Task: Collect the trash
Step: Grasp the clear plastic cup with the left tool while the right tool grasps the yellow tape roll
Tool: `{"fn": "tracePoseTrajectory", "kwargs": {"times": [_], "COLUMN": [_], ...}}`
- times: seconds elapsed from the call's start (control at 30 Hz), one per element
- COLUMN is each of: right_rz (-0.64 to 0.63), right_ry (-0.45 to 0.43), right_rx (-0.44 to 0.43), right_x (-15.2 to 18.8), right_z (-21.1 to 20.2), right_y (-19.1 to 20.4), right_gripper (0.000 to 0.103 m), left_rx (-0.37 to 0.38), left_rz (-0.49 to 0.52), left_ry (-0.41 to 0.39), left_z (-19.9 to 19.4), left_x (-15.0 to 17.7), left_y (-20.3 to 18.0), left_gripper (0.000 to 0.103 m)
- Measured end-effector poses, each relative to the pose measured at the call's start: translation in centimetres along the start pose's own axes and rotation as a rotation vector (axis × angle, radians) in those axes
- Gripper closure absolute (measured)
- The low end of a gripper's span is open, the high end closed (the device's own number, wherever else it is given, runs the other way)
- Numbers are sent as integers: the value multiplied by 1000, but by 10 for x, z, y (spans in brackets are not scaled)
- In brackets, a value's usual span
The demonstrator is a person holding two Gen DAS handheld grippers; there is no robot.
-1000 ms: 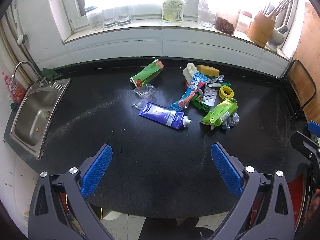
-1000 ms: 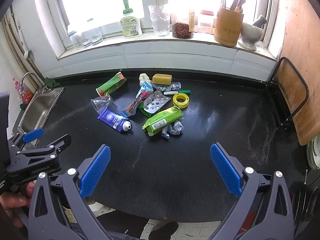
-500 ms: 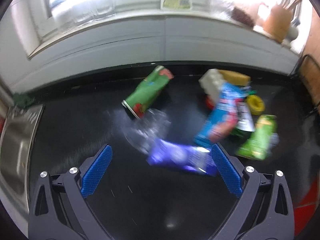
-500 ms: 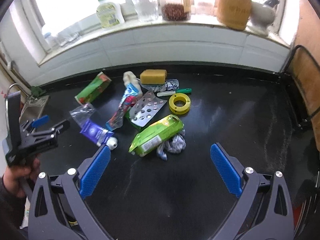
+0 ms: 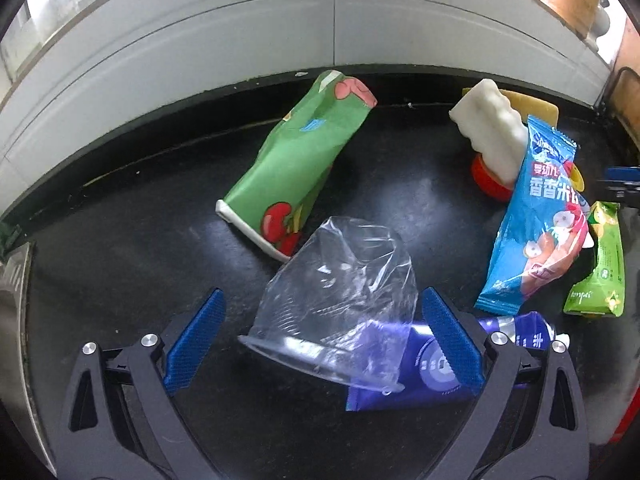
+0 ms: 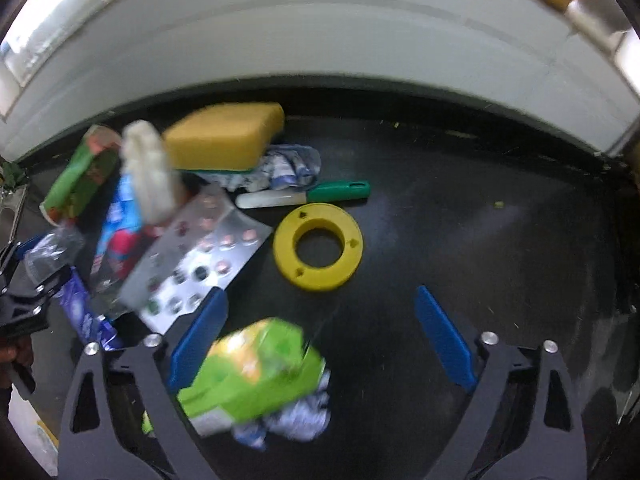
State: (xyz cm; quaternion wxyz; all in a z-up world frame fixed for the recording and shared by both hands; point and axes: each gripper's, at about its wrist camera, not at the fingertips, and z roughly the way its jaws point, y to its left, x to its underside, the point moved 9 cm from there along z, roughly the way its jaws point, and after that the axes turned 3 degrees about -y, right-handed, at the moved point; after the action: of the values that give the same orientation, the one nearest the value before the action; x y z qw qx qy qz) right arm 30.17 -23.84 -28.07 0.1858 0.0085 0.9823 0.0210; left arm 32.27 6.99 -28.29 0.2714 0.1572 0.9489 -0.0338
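Observation:
Trash lies in a heap on the black counter. My left gripper is open, its fingers either side of a crushed clear plastic cup that lies over a purple tube. A crushed green paper cup lies just beyond. My right gripper is open above a green wipes pack with crumpled tissue beside it; the view is blurred. A yellow ring and a foil blister pack lie ahead of it.
A blue snack wrapper, a white bottle, a yellow sponge and a green-handled tool lie in the heap. The white tiled wall rises behind. The sink edge is at far left.
Both grippers have moved forward and down to the trash heap. The left now straddles the clear cup; the right hovers over the green pack. Both stay open.

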Motion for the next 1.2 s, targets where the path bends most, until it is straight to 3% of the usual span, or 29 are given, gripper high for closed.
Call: {"fn": "tracePoseTrajectory", "kwargs": {"times": [0.03, 0.1, 0.17, 0.27, 0.33, 0.53, 0.7, 0.9, 1.2], "right_rz": [-8, -10, -25, -56, -96, -107, -74, -79, -85], "right_ry": [12, 31, 43, 35, 22, -9, -77, -141, -171], "right_rx": [-2, -29, -39, -57, -47, -66, -73, -86, -86], "right_x": [-2, -4, -6, -11, -17, -25, -25, 18, 84], "right_z": [8, 19, 27, 31, 31, 12, -43, -125, -180], "right_y": [-2, -3, -5, -6, -7, -17, -25, -4, 38], "right_gripper": [14, 18, 20, 31, 49, 49, 49, 49, 49], "left_rx": [7, 9, -13, -36, -45, -112, -124, -106, -52], "left_rz": [-4, -4, -2, -19, -43, -90, -127, -162, -118], "left_ry": [3, 4, -1, -15, -8, -14, -32, -42, -47], "left_z": [2, 4, 6, 4, 0, -26, -65, -127, -179], "left_x": [-2, -5, -8, -11, -13, -12, -9, 9, 48], "left_y": [-1, -3, -4, -4, -4, -6, -14, -36, -64], "left_gripper": [15, 30, 33, 38, 42, 47, 47, 48, 48]}}
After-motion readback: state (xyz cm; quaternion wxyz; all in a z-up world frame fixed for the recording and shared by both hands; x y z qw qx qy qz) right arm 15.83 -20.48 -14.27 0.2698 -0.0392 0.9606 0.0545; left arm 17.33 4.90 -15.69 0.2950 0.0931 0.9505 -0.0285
